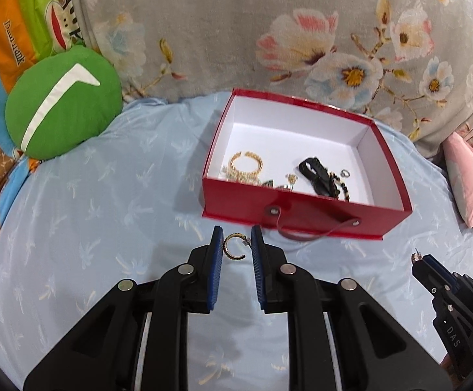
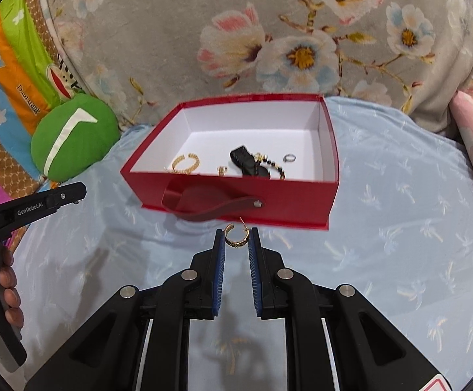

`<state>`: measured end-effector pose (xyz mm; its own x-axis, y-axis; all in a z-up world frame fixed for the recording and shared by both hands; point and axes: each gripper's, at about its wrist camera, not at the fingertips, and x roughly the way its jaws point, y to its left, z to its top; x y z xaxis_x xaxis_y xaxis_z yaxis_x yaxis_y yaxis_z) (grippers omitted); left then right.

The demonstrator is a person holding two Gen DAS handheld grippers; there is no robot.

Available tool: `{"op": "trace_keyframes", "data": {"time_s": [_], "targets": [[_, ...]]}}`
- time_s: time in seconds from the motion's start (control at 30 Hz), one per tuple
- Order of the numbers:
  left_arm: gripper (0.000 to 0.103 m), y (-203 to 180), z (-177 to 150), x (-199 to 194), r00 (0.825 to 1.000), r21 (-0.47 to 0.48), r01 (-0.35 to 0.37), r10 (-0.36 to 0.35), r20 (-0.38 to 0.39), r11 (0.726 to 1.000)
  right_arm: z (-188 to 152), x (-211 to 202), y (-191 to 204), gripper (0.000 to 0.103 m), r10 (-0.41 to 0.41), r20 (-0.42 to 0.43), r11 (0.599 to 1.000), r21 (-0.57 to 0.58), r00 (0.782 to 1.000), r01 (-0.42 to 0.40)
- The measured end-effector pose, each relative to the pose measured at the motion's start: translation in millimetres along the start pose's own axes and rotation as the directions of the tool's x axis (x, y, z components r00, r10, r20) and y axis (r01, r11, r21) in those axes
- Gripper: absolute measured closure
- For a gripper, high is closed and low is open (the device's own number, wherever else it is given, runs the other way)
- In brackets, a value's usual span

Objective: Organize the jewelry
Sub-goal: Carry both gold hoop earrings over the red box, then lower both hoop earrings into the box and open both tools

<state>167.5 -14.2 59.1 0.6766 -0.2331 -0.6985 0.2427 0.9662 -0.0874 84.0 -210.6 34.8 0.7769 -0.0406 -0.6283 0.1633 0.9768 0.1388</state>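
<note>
A red box (image 1: 301, 205) with a white inside stands on the blue bedsheet; it also shows in the right wrist view (image 2: 285, 198). It holds a gold bracelet (image 1: 246, 163), a black band (image 1: 314, 172), a beaded bracelet and a small ring (image 1: 344, 173). My left gripper (image 1: 236, 238) is shut on a gold hoop earring (image 1: 233, 247), held above the sheet just before the box front. My right gripper (image 2: 236, 236) is shut on a second gold hoop earring (image 2: 235, 236), also just before the box front.
A dark red strap handle (image 2: 210, 210) hangs from the box front. A green round cushion (image 1: 60, 104) lies at the left. A floral grey pillow (image 1: 269, 32) lies behind the box, a pink pillow (image 1: 467, 179) at the right.
</note>
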Motion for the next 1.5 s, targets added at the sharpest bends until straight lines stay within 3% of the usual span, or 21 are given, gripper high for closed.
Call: {"op": "trace_keyframes", "data": {"time_s": [0.7,1.5], "targets": [[0.086,-32,81,28,0.996,0.035,-0.004,0.000,0.093,0.999,88,20,-14,0.090,-0.037,0.149,0.999,-0.015,0.988,0.040],[0.086,-59,141,72,0.993,0.061,-0.001,-0.006,0.121,0.998,148,79,-34,0.090,-0.044,0.154,0.999,-0.001,0.987,0.045]]}}
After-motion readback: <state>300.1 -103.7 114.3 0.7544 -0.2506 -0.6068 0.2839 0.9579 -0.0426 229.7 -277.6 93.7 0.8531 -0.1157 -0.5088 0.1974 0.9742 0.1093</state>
